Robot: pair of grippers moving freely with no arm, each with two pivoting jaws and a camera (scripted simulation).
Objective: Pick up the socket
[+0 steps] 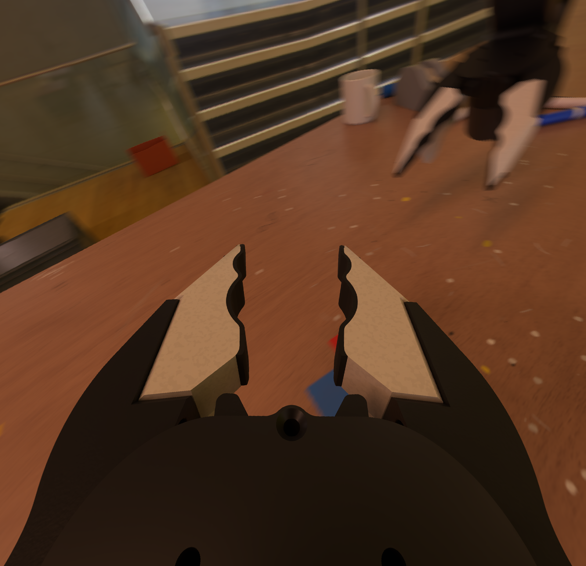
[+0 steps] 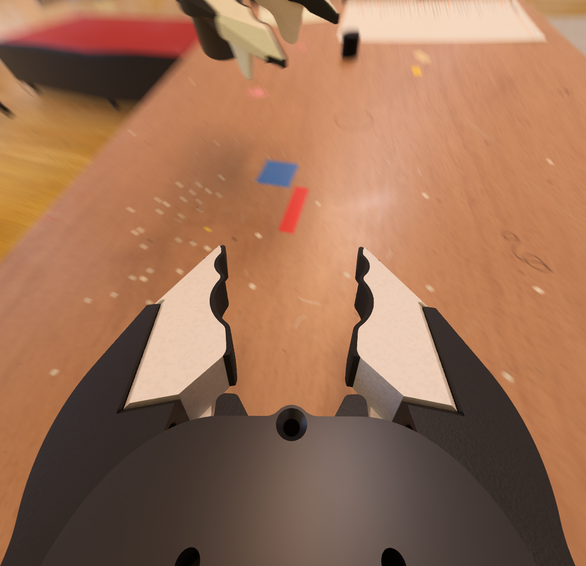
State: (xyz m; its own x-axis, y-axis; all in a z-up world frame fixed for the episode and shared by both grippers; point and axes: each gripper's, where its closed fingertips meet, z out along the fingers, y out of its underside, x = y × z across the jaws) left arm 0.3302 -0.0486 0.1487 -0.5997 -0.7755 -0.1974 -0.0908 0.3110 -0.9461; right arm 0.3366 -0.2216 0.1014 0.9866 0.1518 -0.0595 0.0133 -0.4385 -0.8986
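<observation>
A small black cylinder (image 2: 350,44), which may be the socket, stands upright on the brown table (image 2: 412,170) at the far end, beside a white sheet (image 2: 437,18). My right gripper (image 2: 291,249) is open and empty above the table, far short of the cylinder. My left gripper (image 1: 291,249) is open and empty, low over the table (image 1: 412,265). It also shows in the right wrist view (image 2: 269,56), hovering left of the cylinder. The right gripper shows in the left wrist view (image 1: 442,178), open, tips pointing down.
A blue patch (image 2: 277,173) and a red strip (image 2: 293,209) lie flat mid-table; both show under the left gripper's fingers (image 1: 326,395). A white mug (image 1: 361,96), a grey block (image 1: 415,88) and a blue pen (image 1: 561,113) sit at the table's far side. The table's left edge (image 2: 95,158) drops to the floor.
</observation>
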